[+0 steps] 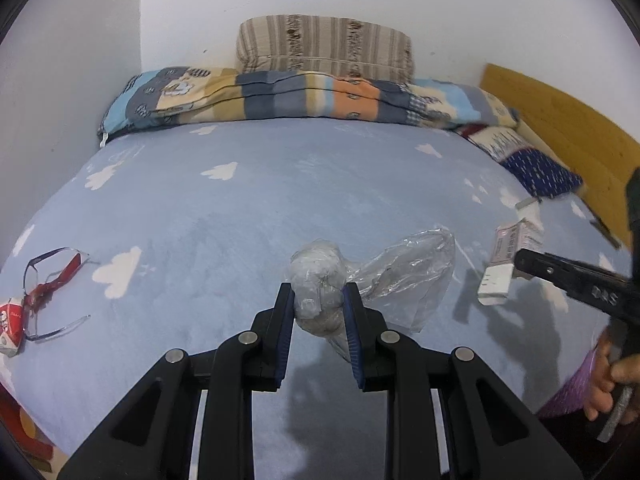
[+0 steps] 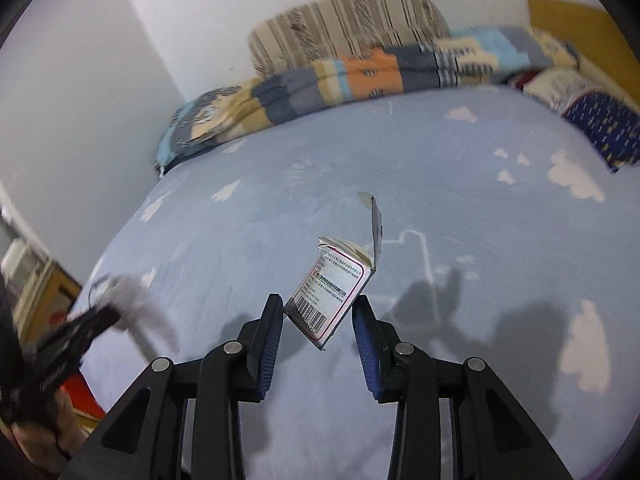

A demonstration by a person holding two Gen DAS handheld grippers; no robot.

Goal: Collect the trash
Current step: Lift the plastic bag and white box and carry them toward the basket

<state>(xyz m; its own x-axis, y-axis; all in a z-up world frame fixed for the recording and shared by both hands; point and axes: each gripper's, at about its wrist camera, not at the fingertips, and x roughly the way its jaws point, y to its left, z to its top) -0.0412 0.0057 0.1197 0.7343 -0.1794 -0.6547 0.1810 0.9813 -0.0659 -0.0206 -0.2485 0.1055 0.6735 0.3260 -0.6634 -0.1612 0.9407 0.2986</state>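
My left fingers pinch the wadded plastic bag between them, clear of the bed, while my right fingers clamp the opened carton by its edges, so both scraps carry off together.

One bag, one box, two tongs

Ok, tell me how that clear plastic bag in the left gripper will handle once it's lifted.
The plastic bag looks thin and crinkled, so its loose tail will probably flop and trail. The wadded part between the left gripper bulges round the pads, so it likely squashes rather than resists. It seems very light, and the glossy film may slip if the grip eases.
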